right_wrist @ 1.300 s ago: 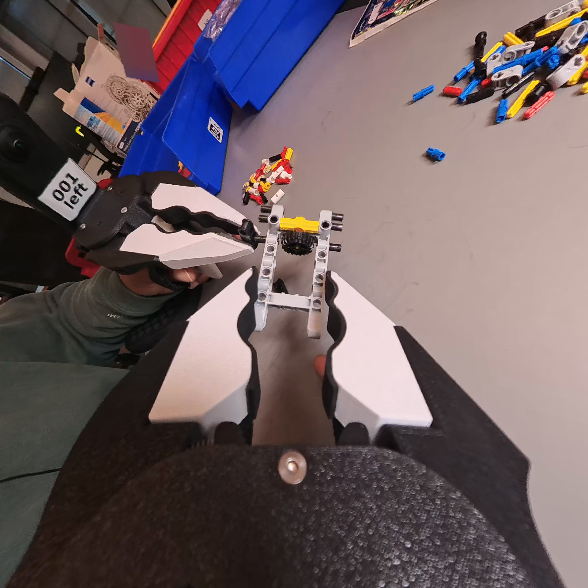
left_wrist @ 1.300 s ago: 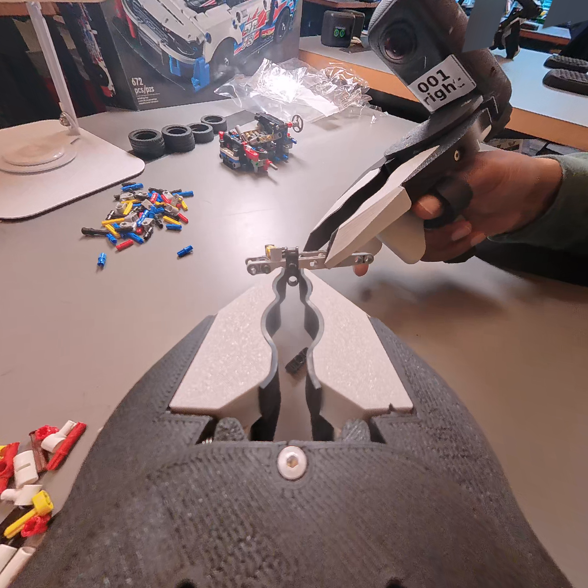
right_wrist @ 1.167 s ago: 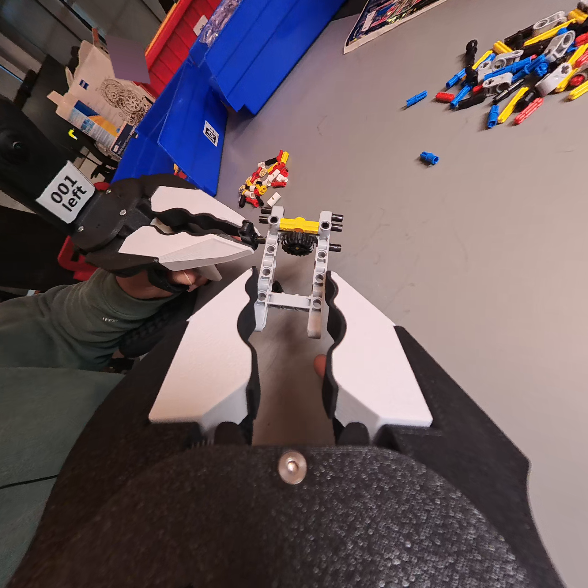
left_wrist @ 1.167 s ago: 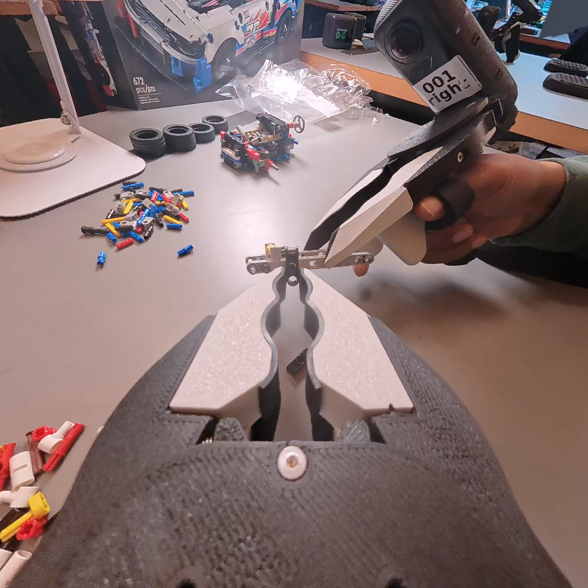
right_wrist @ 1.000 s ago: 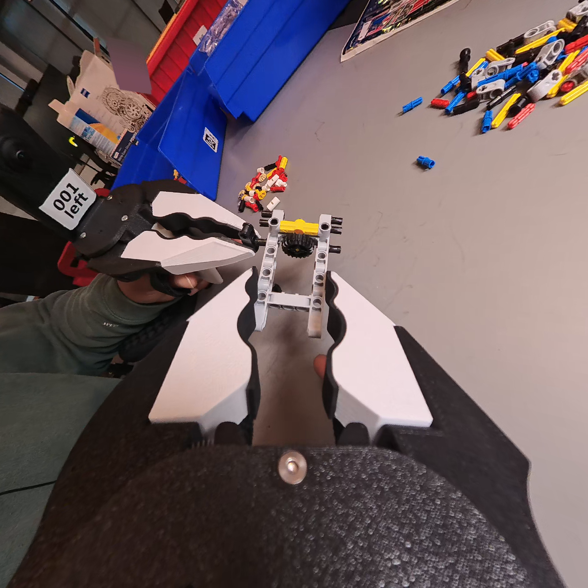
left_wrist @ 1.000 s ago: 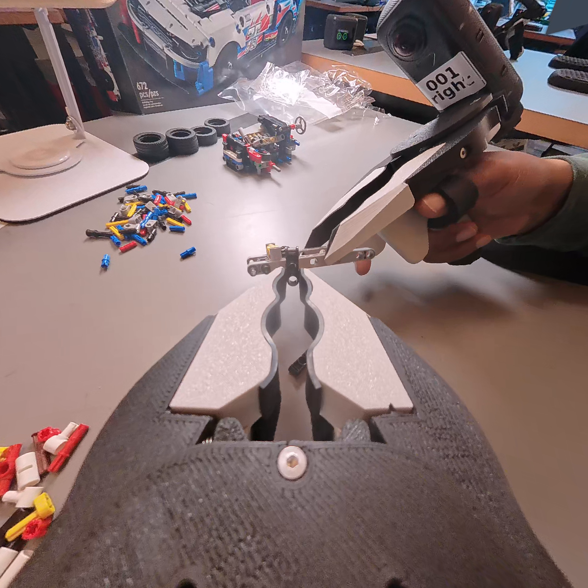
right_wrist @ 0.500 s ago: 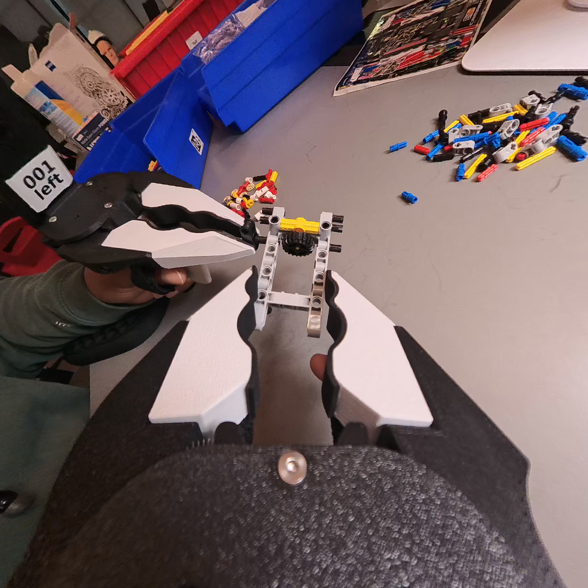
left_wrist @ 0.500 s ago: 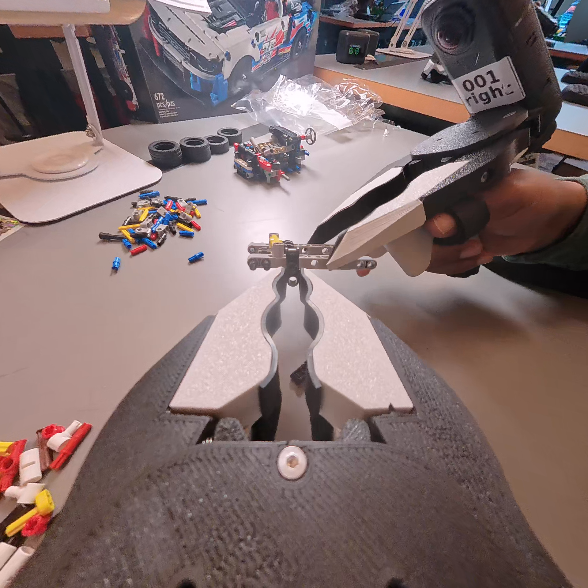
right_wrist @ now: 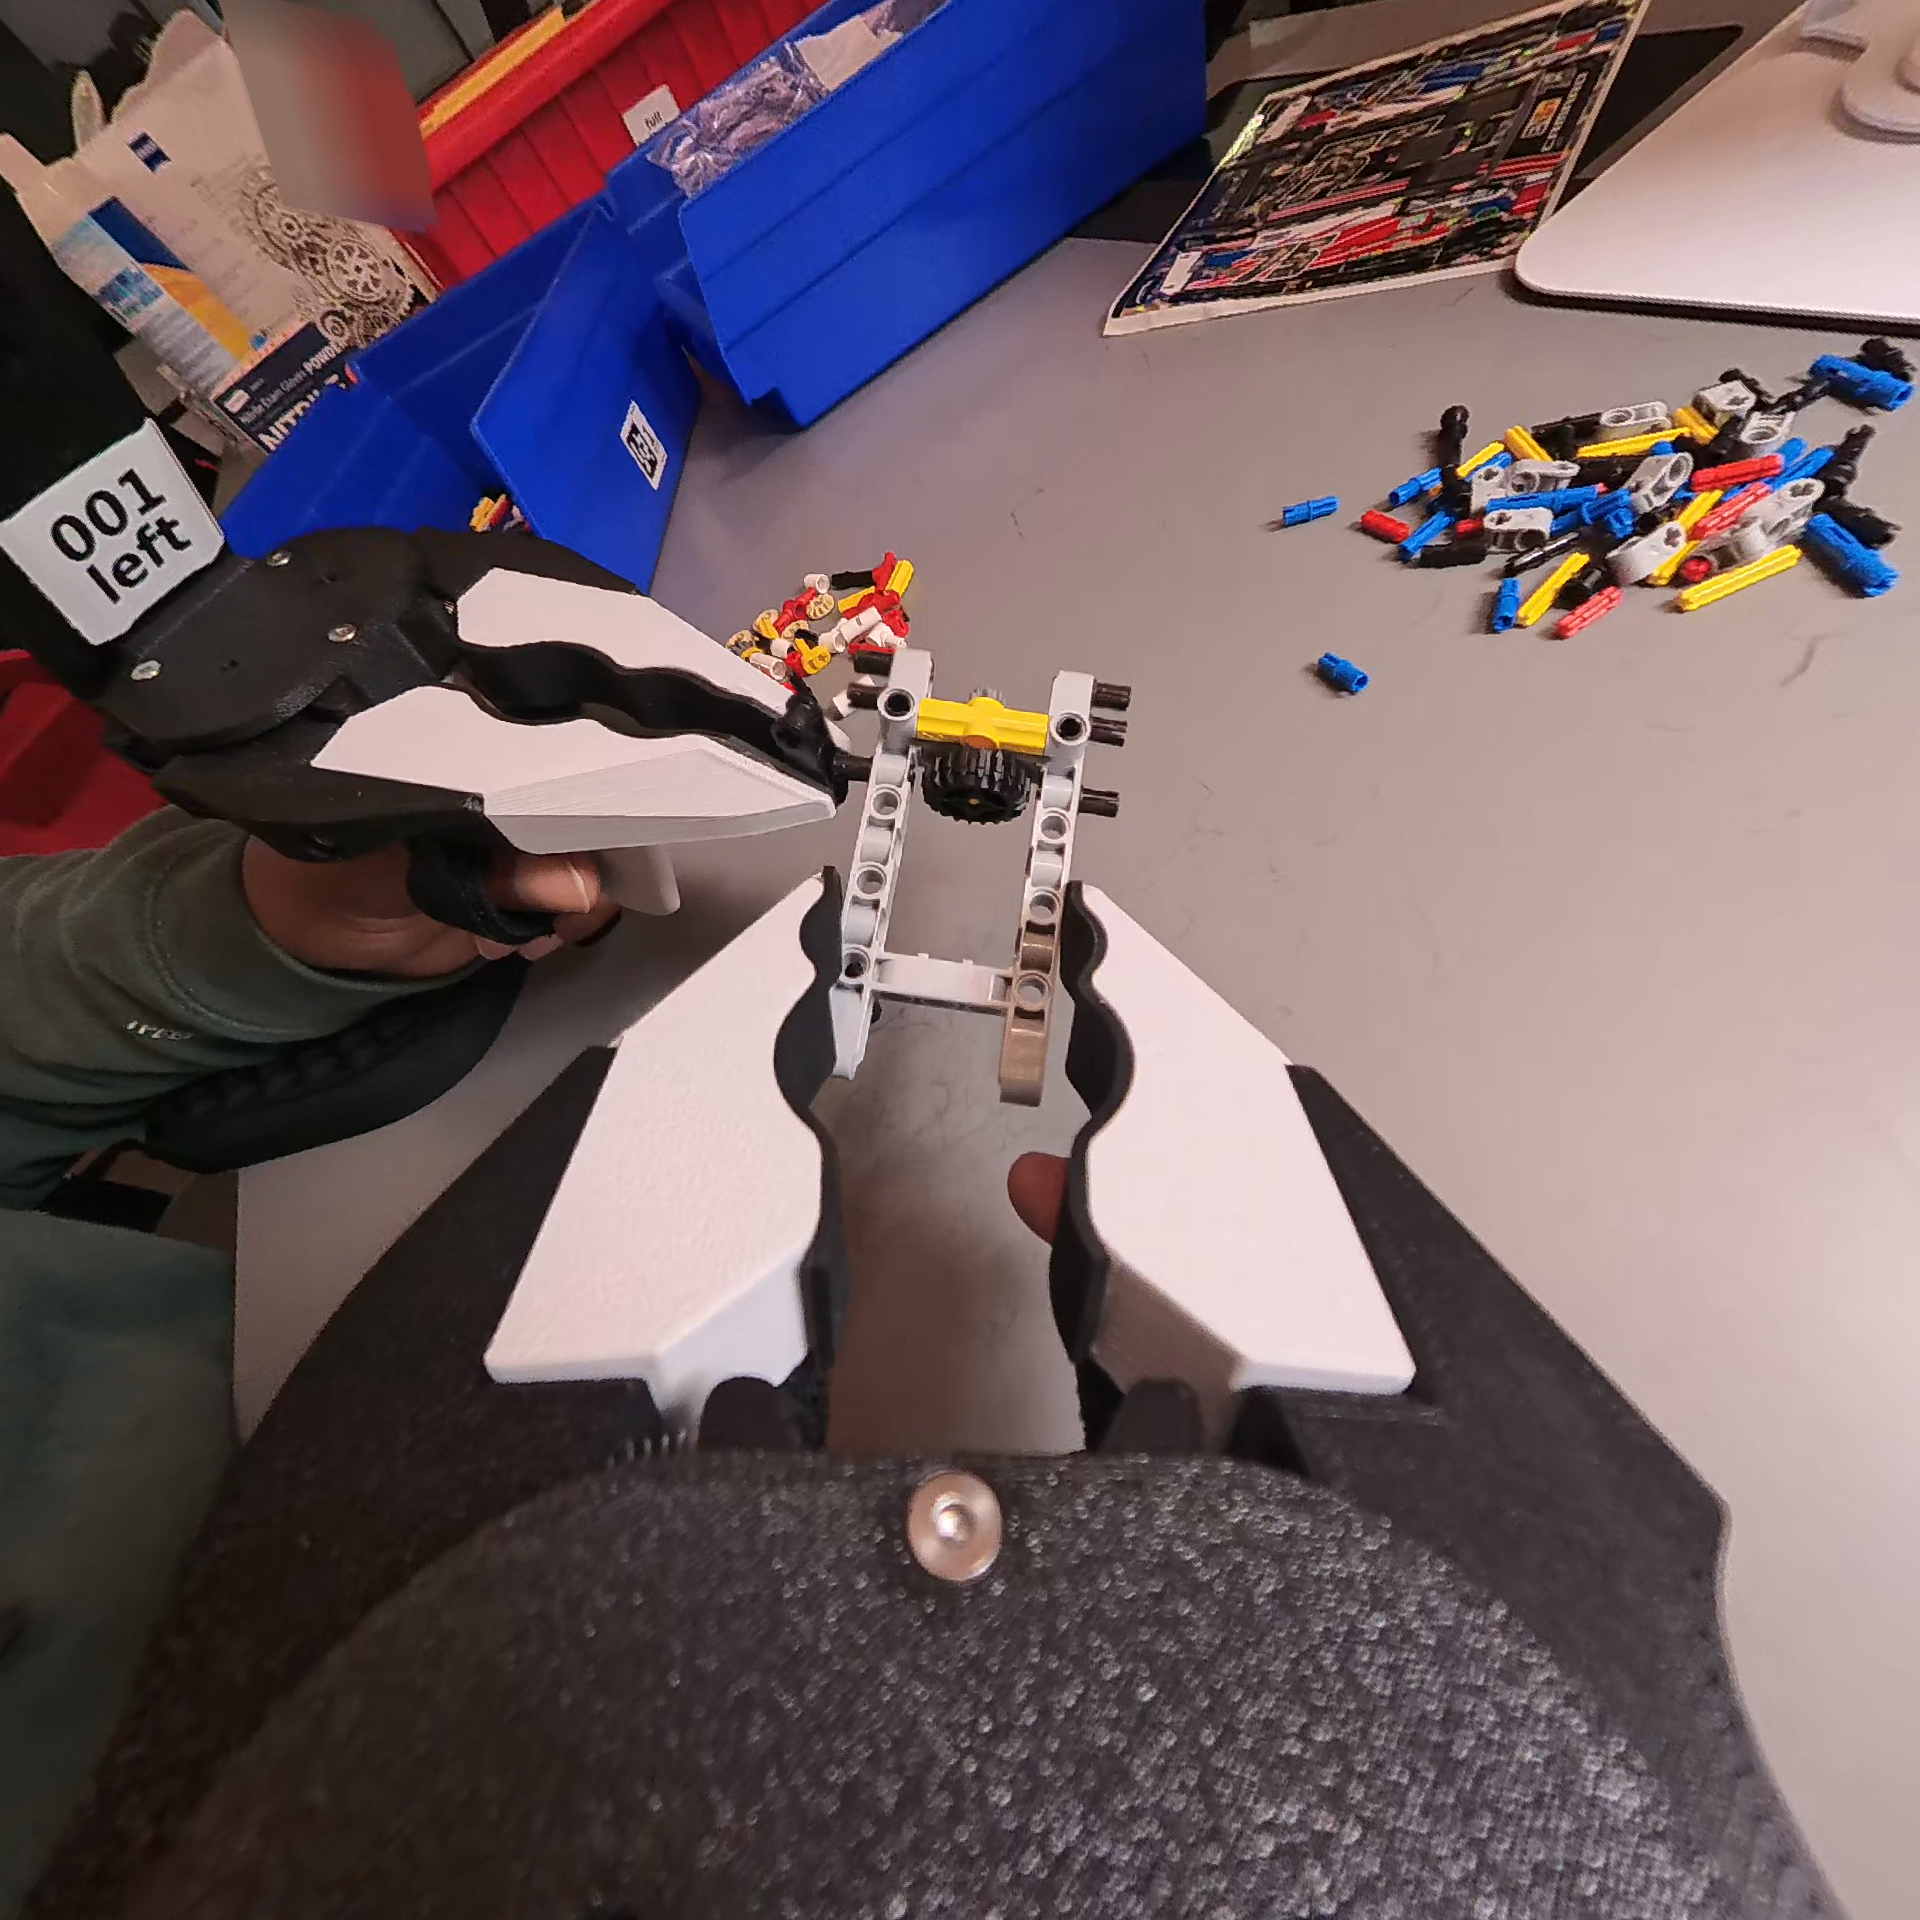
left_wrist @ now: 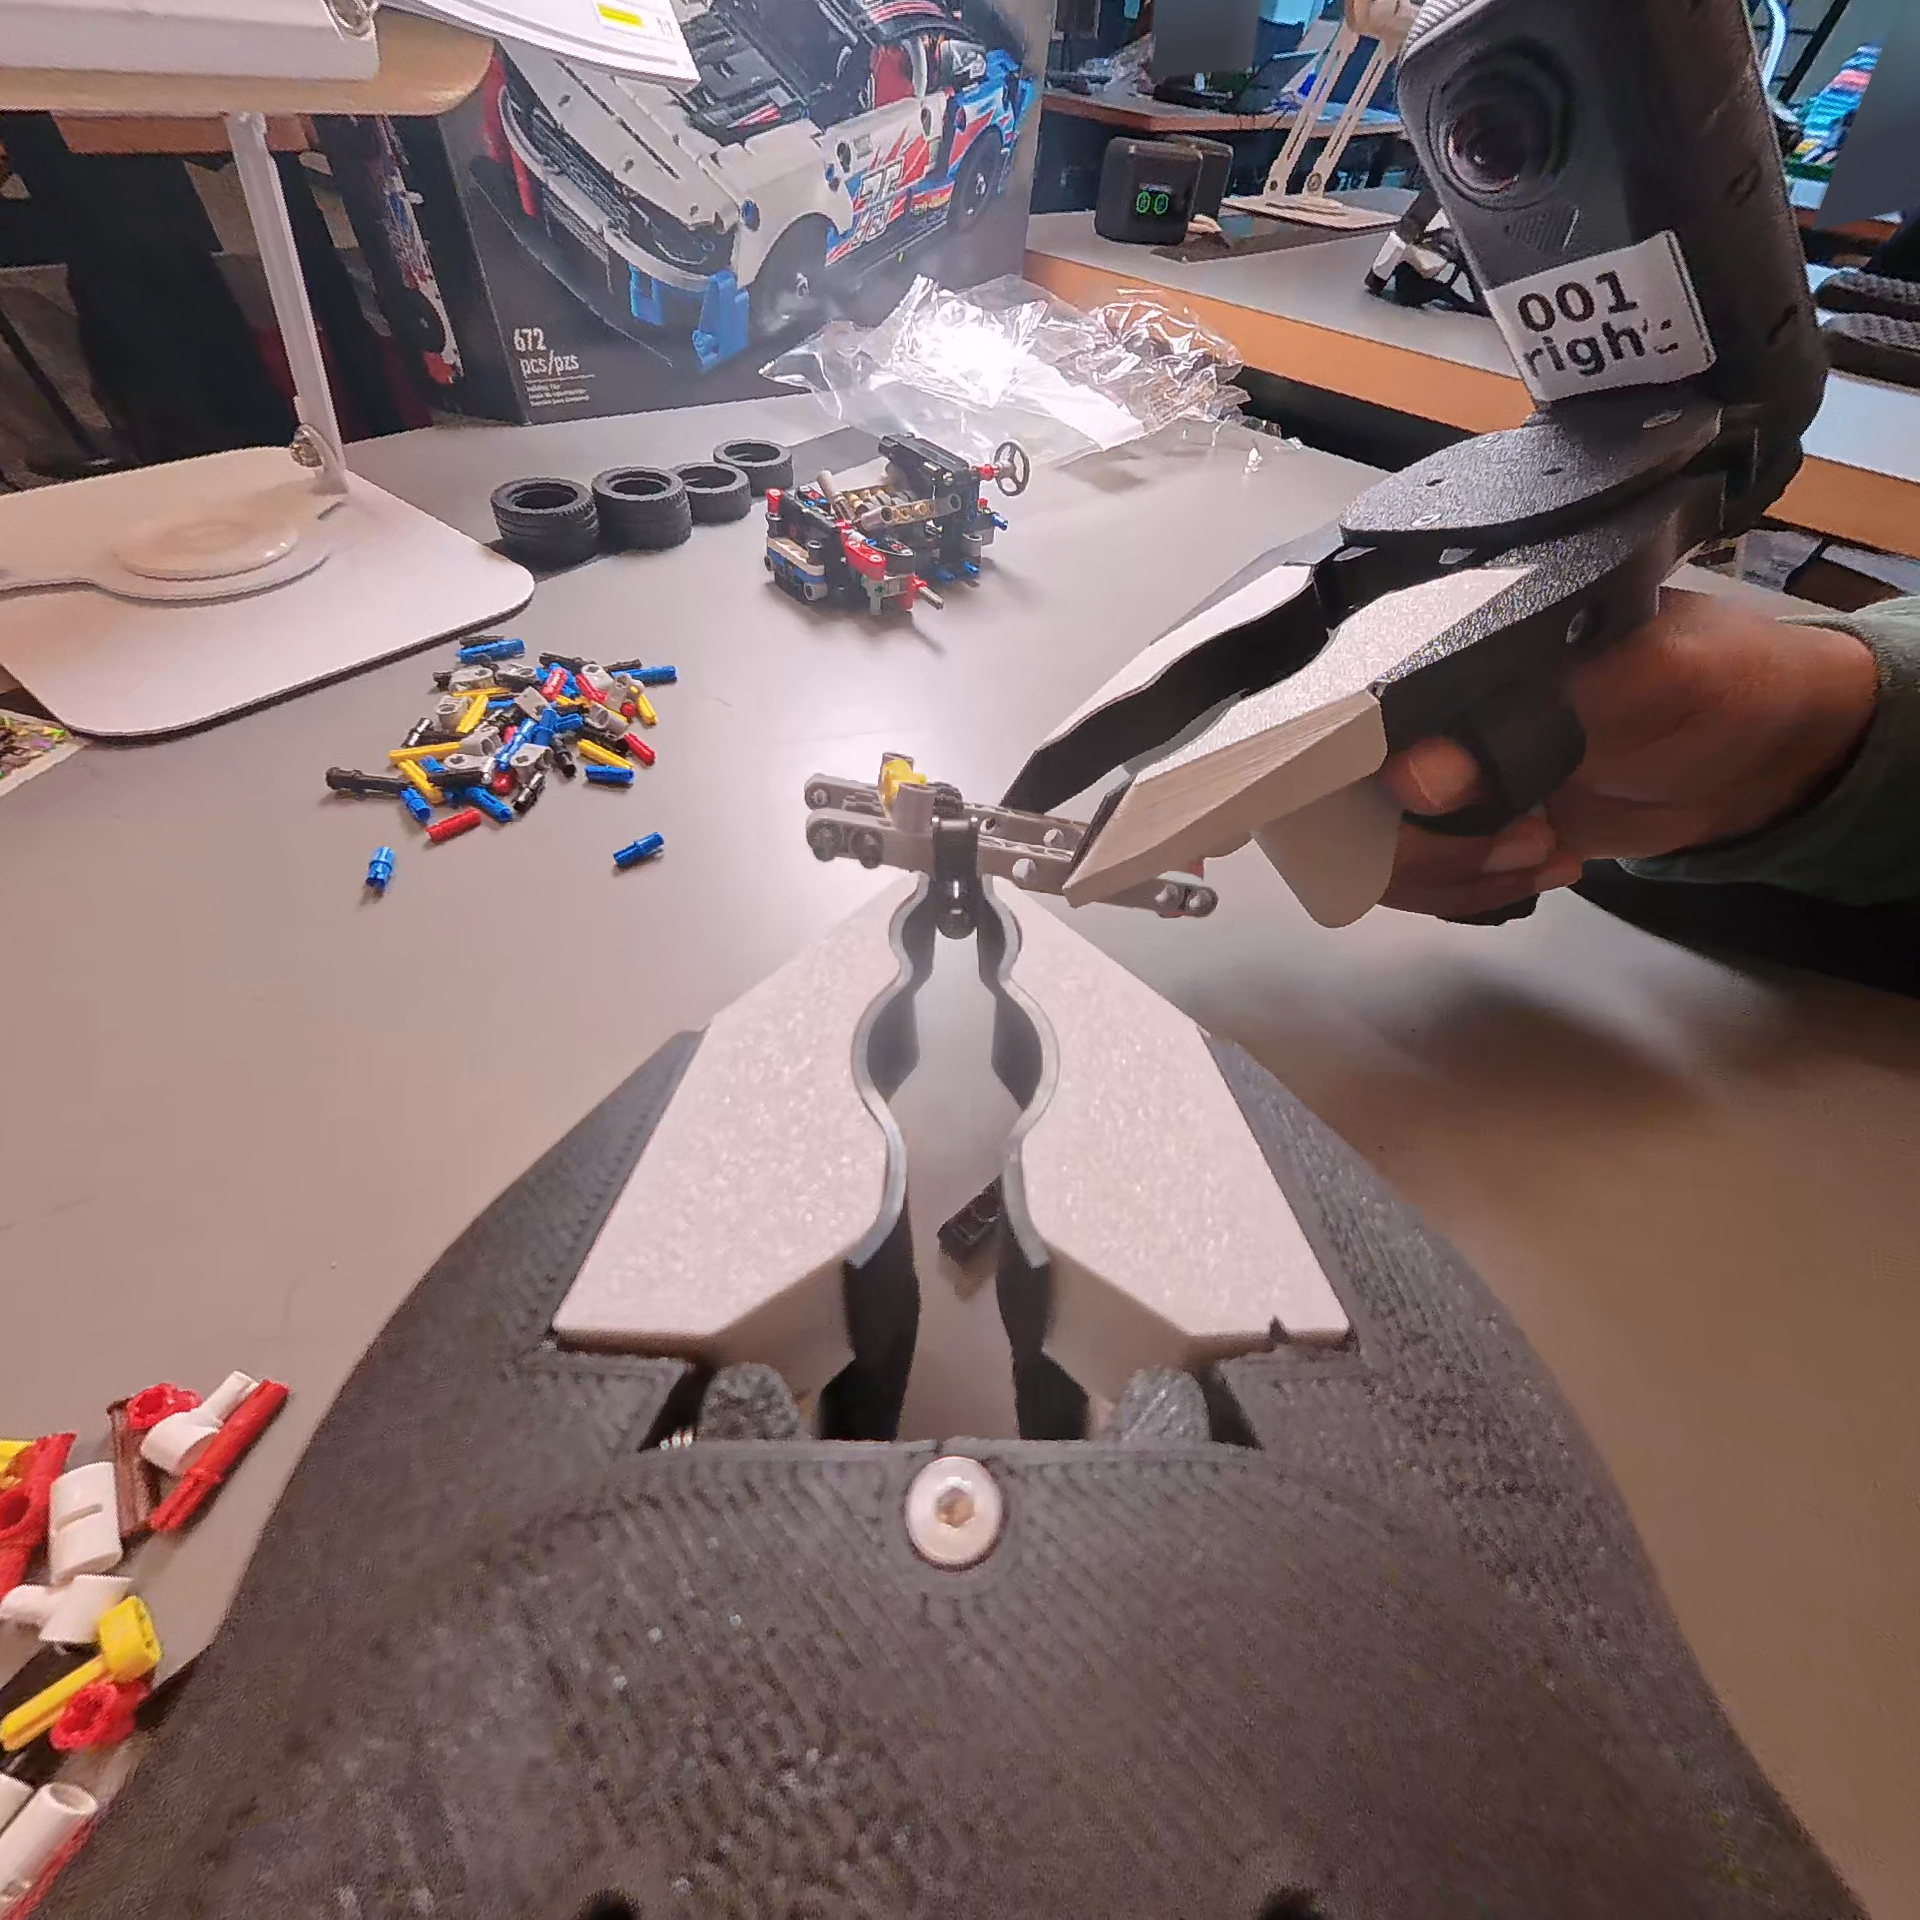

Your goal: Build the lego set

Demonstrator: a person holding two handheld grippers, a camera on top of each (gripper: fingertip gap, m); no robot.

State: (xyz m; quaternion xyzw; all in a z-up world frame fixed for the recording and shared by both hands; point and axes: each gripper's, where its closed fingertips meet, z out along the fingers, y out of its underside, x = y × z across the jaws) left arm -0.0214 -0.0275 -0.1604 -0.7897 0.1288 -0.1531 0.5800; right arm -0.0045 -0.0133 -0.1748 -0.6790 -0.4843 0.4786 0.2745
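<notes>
My right gripper is shut on the near end of a grey beam frame and holds it in the air above the table. The frame carries a yellow connector and a black gear at its far end, with black pins sticking out of its sides. My left gripper is shut on a black pin piece that meets the side of the frame. In the right wrist view the left gripper comes in from the left. In the left wrist view the right gripper comes in from the right.
A pile of loose pieces lies on the grey table and also shows in the right wrist view. Behind it are tyres, a part-built chassis, a set box and a lamp base. Blue bins and a booklet stand at the far edge. My two grippers' fingertips are within a few centimetres of each other.
Both grippers have risen and tilted together, and the frame has levelled out between them. Both grips are unchanged.
</notes>
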